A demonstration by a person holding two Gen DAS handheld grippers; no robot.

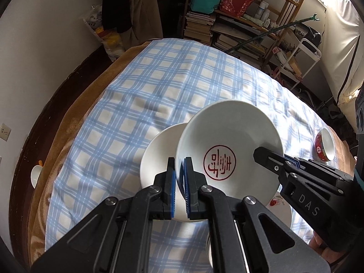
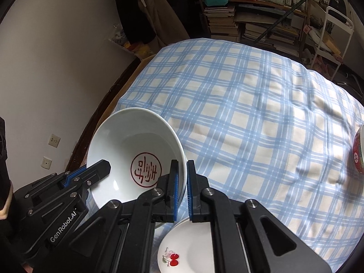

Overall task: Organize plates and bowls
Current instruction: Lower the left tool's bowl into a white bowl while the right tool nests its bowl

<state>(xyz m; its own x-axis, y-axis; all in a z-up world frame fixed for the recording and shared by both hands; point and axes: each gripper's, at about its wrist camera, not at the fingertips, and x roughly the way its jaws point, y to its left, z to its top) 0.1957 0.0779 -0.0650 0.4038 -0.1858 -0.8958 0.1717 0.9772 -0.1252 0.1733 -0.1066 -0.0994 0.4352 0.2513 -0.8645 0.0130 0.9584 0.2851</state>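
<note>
Nearest the cameras, the left gripper (image 1: pixel 179 173) is closed on the left rim of a white bowl (image 1: pixel 229 145) with a red round mark inside, its blue pads pinching the thin wall. The right gripper (image 2: pixel 182 177) is closed on the opposite rim of the same bowl, one finger inside and one outside. The bowl is held tilted above the bed, between the two grippers. Just below it lies a cherry plate (image 2: pixel 193 248), partly hidden by the fingers. A plain white plate (image 1: pixel 159 154) sits just behind the bowl on the blue checked cloth (image 1: pixel 159 86). Farther right, a red patterned bowl (image 1: pixel 324 145) stands near the cloth's edge. At the far end, a bookshelf (image 1: pixel 238 22) holds stacked books.
</note>
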